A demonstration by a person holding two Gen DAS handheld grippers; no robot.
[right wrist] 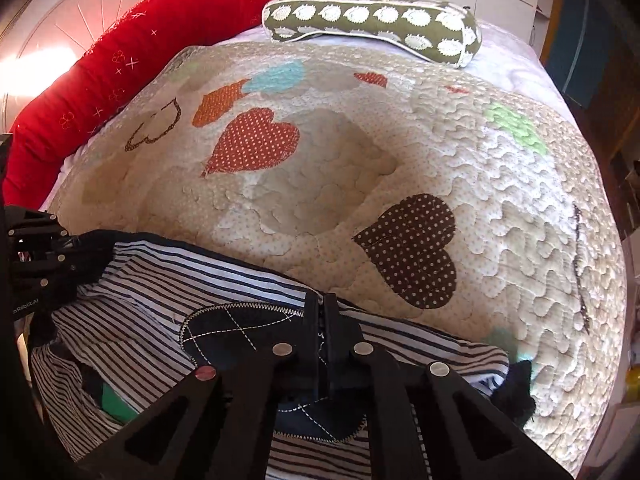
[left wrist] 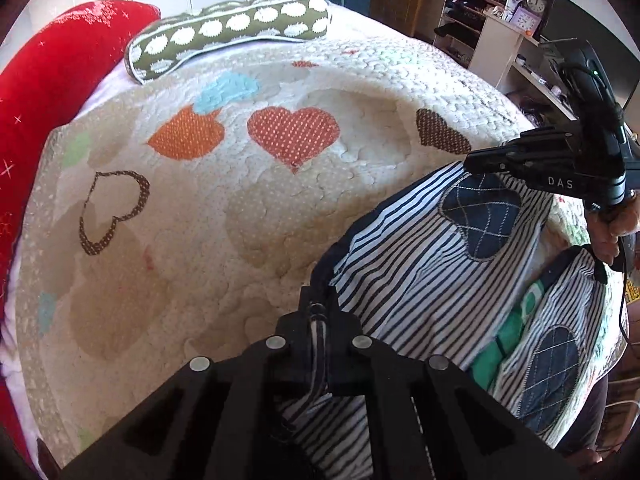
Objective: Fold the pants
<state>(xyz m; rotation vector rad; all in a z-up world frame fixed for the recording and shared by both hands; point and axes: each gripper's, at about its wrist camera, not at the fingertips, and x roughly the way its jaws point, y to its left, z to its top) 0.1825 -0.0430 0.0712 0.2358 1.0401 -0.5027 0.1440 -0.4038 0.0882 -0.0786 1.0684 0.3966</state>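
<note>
The striped navy-and-white pants (left wrist: 420,272) with dark heart patches hang between my two grippers, held up over the near edge of the bed. My left gripper (left wrist: 319,300) is shut on one edge of the pants. My right gripper (left wrist: 476,164) shows in the left wrist view, shut on the far upper edge. In the right wrist view the right gripper (right wrist: 321,304) is shut on the striped pants (right wrist: 152,304) at a heart patch. The left gripper (right wrist: 60,248) shows at the far left, holding the other edge.
A cream quilt with heart patches (left wrist: 240,200) covers the bed. A green spotted bolster pillow (left wrist: 228,32) and a red cushion (left wrist: 48,80) lie at the far side. Shelves with clocks (left wrist: 512,20) stand to the right of the bed.
</note>
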